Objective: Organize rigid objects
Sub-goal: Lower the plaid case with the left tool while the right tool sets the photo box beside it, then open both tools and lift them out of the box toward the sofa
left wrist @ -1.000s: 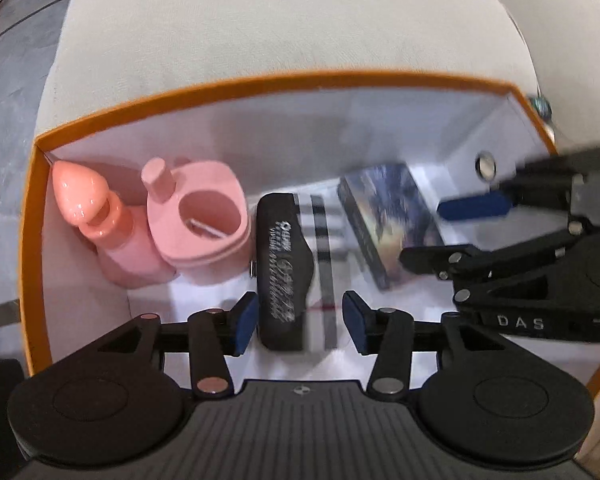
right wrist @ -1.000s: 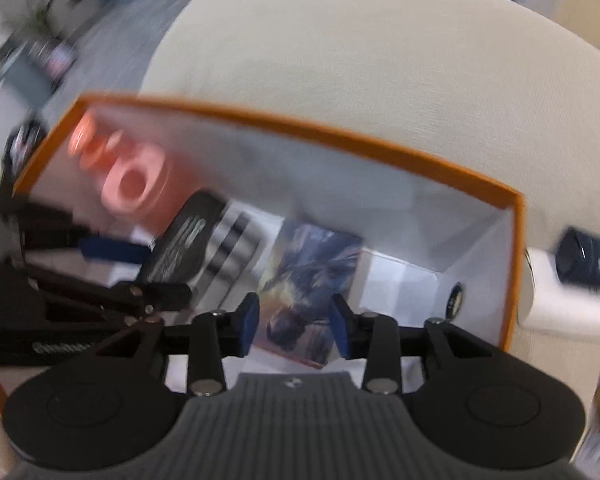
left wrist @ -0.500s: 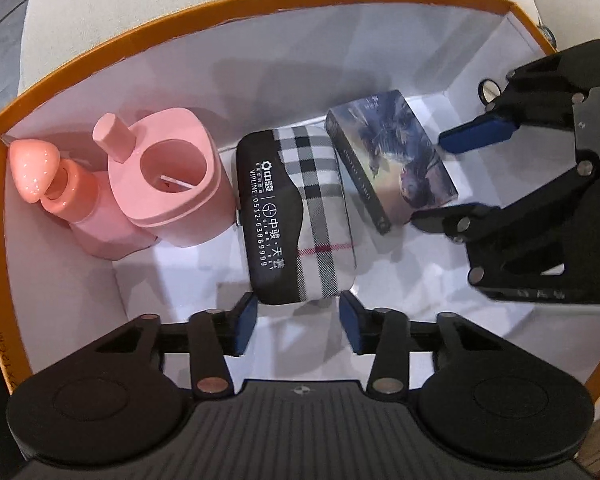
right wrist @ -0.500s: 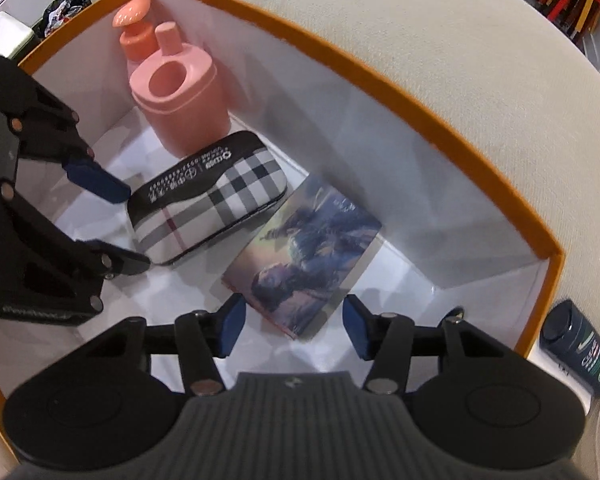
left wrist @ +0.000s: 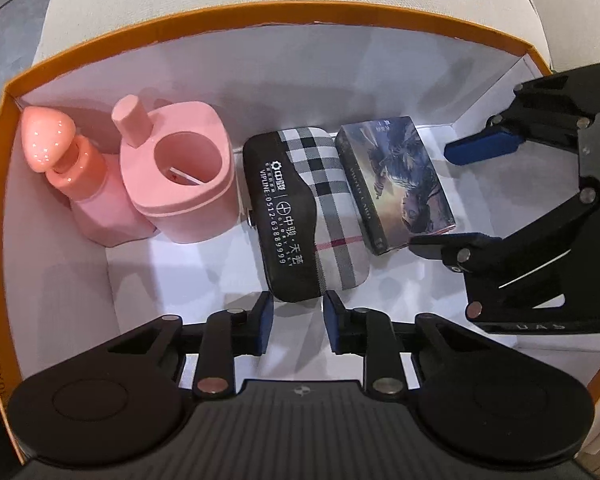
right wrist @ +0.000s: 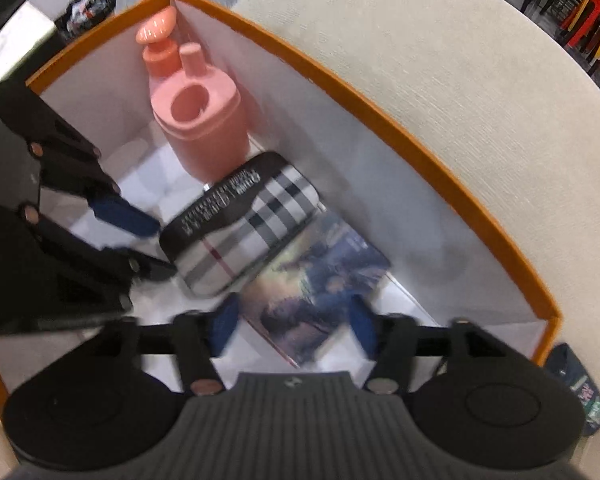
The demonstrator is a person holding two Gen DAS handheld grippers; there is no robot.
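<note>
An orange box [left wrist: 204, 26] with white walls holds a pink bottle with a strawberry cap [left wrist: 66, 160], a pink container [left wrist: 180, 184], a plaid glasses case [left wrist: 312, 216] and a picture-printed card box [left wrist: 400, 180], side by side. My left gripper [left wrist: 298, 320] hovers over the case's near black end. Its jaws are closing and the pads press on nothing. My right gripper [right wrist: 292, 320] hangs over the card box [right wrist: 320, 284], which shows between its blue fingers [right wrist: 222, 322]. Its jaws are opening and are off the box.
The box sits on a beige upholstered seat [right wrist: 440, 60]. A dark green can [right wrist: 576, 384] lies outside the box's right corner. White floor shows in the box's near part [left wrist: 180, 272]. Coloured stools [right wrist: 592, 12] stand far back right.
The glasses case went from standing on its edge to lying flat, and the card box now lies against it. My left jaws narrowed; my right jaws widened while that wrist rolled.
</note>
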